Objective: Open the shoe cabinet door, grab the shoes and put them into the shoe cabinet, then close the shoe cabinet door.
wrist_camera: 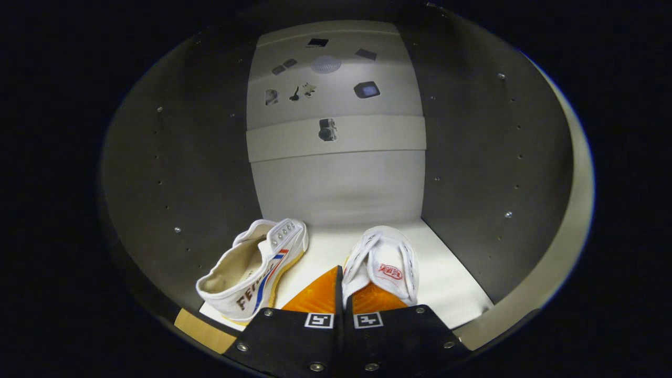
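Observation:
I am looking into the open shoe cabinet [462, 157], with its pale floor [451, 286] just ahead of me. A white canvas shoe with a red and blue stripe [252, 273] rests on the floor by the left wall, heel toward me. A second white shoe with a red tongue label [386, 262] hangs at my fingertips, toe pointing inward. My gripper [340, 272] is shut on that shoe's near side wall. One finger is inside the shoe and the other outside.
Dark side walls [184, 173] with rows of shelf-pin holes stand close on both sides. The light back panel [336, 184] lies beyond the shoes. A pale cabinet edge [575, 210] curves at the right, and a wooden strip [202, 328] lies below the cabinet floor's front edge.

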